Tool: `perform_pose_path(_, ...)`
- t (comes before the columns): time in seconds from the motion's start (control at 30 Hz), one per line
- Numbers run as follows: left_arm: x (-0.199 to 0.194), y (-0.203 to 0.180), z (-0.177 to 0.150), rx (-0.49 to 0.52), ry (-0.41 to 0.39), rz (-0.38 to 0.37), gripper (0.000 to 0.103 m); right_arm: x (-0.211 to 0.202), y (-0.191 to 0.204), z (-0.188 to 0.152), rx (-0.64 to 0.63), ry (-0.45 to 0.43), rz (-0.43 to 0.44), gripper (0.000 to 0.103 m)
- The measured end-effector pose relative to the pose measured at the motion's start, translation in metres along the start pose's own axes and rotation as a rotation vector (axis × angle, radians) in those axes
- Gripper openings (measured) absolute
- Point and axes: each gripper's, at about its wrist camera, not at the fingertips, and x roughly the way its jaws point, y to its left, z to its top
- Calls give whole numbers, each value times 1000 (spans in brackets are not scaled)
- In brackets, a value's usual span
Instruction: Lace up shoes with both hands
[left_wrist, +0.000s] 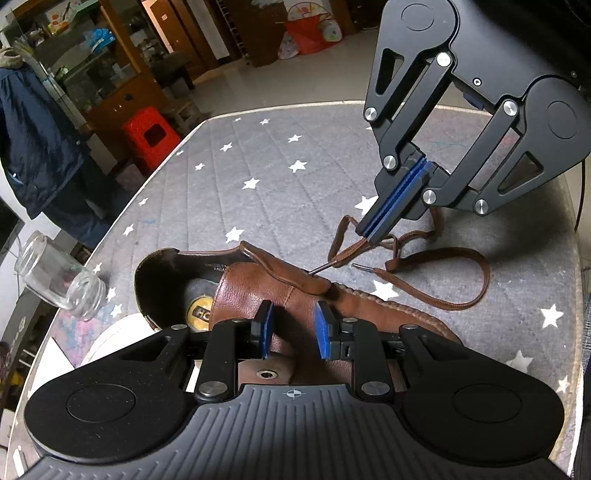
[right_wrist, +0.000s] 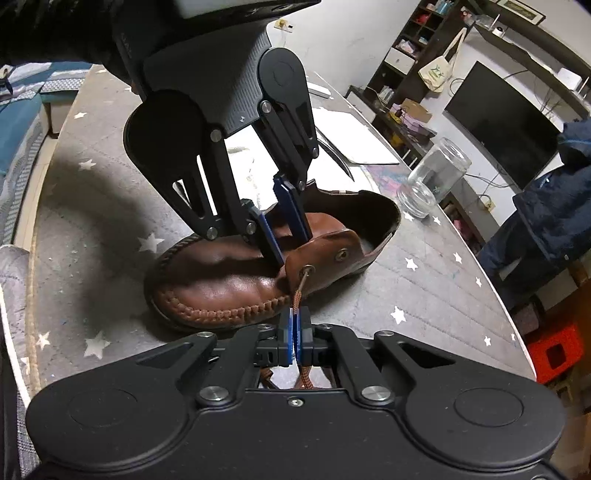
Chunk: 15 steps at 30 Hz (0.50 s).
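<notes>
On desk, right hand-held gripper (right_wrist: 295, 326) clamped on brown shoelace (right_wrist: 296, 295) at loafer (right_wrist: 229, 280) eyelet (right_wrist: 306, 269); left hand-held gripper (left_wrist: 293, 328) part-open astride tongue (left_wrist: 251, 291), gripping nothing.

My bench (left_wrist: 280, 166) wears a grey quilted cover dotted with white stars. Past its far edge I see a pale tiled floor (left_wrist: 258, 79), a red plastic stool (left_wrist: 149, 134) and a wooden glass-fronted cabinet (left_wrist: 99, 70). A dark blue jacket (left_wrist: 35, 136) hangs at the left. On the other side stand a dark open shelf unit (right_wrist: 417, 40) against a white wall (right_wrist: 354, 33) and a black screen (right_wrist: 502, 122).
</notes>
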Motion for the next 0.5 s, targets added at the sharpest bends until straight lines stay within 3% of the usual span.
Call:
perform_pose_path(0.23,-3,-3,2,21,-6,-6,24,9,-9,2,4,-1,-16,2)
perform_pose_path(0.5,-2,-11,9,127,-32,35,22,19,-14,3,29,-11,-26,2)
